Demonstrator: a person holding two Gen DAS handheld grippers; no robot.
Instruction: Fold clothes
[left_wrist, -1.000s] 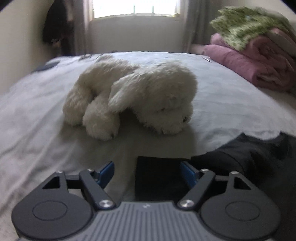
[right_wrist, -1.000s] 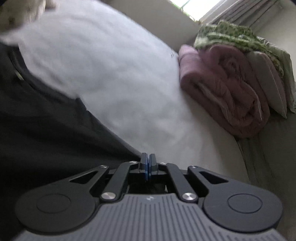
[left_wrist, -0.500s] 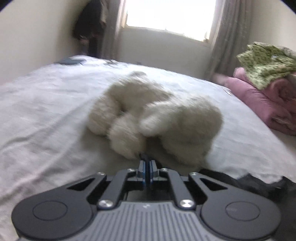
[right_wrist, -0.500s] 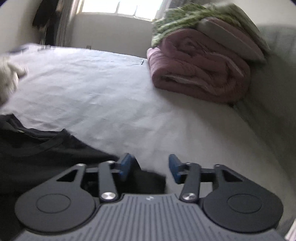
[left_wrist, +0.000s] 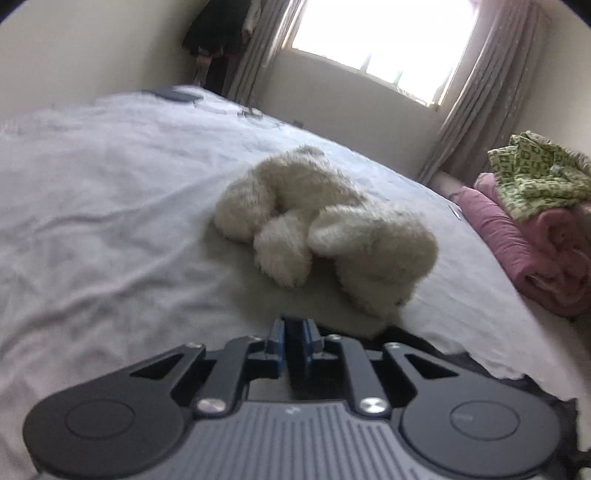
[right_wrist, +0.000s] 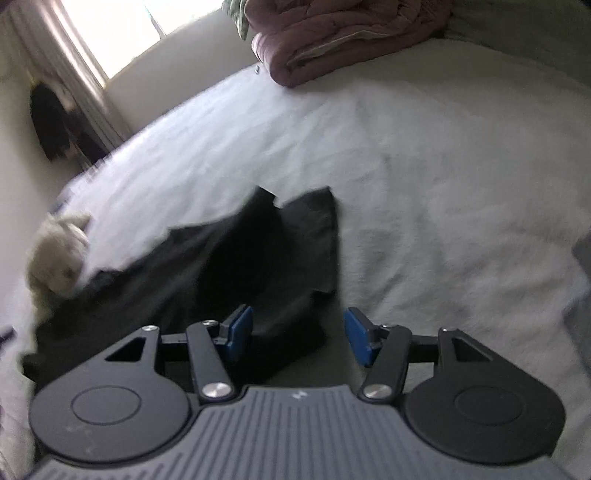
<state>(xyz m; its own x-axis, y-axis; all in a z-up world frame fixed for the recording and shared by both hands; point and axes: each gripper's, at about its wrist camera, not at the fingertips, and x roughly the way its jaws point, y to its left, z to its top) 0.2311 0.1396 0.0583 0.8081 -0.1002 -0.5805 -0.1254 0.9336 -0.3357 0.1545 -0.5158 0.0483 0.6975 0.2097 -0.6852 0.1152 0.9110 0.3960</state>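
Black garment (right_wrist: 258, 258) at frame centre: right gripper (right_wrist: 298, 334) jaws opening, nothing clamped; left gripper (left_wrist: 293, 345) narrow, opening, cloth between its pads cannot be told; edges should be aligned.

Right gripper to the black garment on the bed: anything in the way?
Nothing visible. The right gripper has its jaws opening, with the black garment lying directly below and ahead on the bed sheet. The plush toy touches the garment's far left edge, clear of the gripper.
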